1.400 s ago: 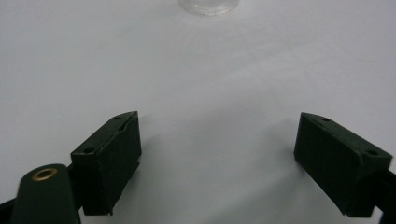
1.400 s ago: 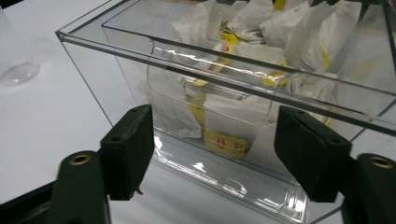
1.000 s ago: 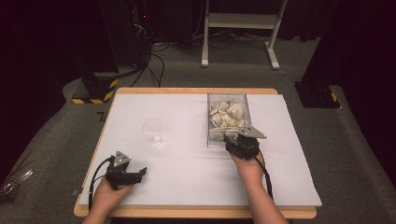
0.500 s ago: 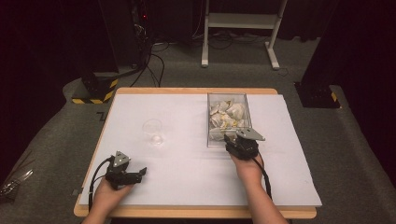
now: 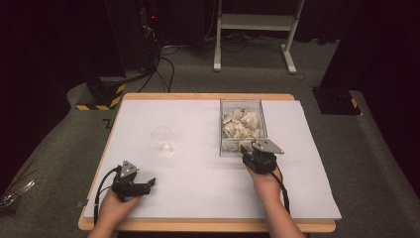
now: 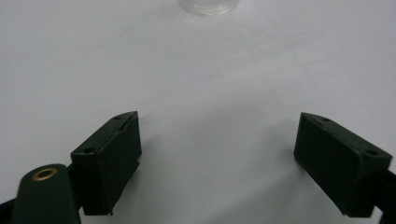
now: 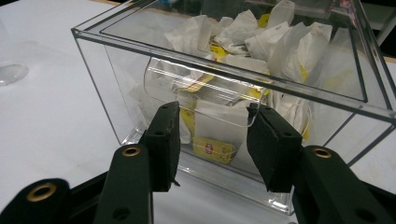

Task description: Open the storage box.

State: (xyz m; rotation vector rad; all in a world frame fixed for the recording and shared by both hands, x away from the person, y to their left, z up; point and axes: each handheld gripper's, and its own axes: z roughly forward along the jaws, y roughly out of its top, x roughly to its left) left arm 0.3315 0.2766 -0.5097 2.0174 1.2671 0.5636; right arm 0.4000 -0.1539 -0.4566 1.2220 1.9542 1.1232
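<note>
A clear plastic box (image 5: 241, 101) full of white tea bags (image 5: 240, 124) stands right of the table's middle. My right gripper (image 5: 249, 151) is at the box's near end. In the right gripper view its jaws (image 7: 214, 112) reach into the low front opening of the box (image 7: 112, 70), on either side of a tea bag with a yellow label (image 7: 212, 135). They have just been closing, and a gap still shows. My left gripper (image 5: 146, 184) rests open and empty on the white sheet at the near left (image 6: 219, 135). A clear glass cup (image 5: 162, 139) stands upright beyond it (image 6: 206, 4).
A white sheet (image 5: 198, 188) covers the wooden table. Around the table is grey carpet, with a white frame (image 5: 252, 34) and cables at the back and a dark stand with yellow-black tape (image 5: 101, 96) at the far left.
</note>
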